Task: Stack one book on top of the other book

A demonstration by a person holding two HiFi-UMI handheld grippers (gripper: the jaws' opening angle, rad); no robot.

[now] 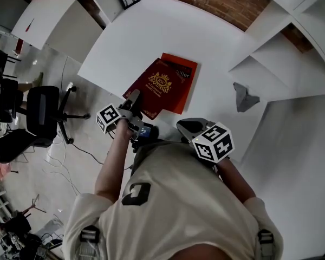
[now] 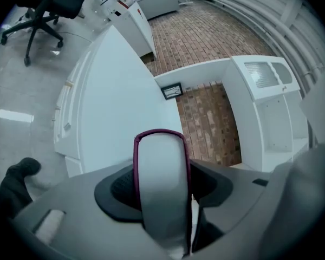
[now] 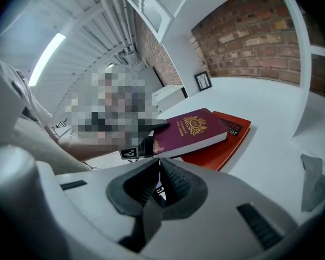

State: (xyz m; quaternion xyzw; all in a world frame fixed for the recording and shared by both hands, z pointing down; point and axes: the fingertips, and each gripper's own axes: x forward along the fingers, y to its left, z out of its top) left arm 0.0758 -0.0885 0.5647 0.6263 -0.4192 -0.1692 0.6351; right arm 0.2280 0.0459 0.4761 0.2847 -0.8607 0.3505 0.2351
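Stack basically there already, judging by how things lie: maroon book (image 1: 158,88) flat on top of red book (image 1: 181,91), both on the white table (image 1: 151,31), toward its near edge. Not squared up though. Sitting skewed, with red cover poking out along the far and right sides and the maroon's near-left part hanging past the red one.

Left gripper (image 1: 134,97) clamped on that overhanging end, page block and maroon cover edge sandwiched right between the pads. Probably gripped there for the overhang itself: looks like the only spot with a gap underneath for a lower jaw, and a decent handle for swinging the book straight.

Right gripper (image 3: 158,166) held close to the body, jaws pressed together, nothing in them. Guessing parked out of the way, no need for a second grip on a book like this.

Next up, probably: nudge into line, then let go. Worth watching for the red book sliding along underneath on that slick tabletop.
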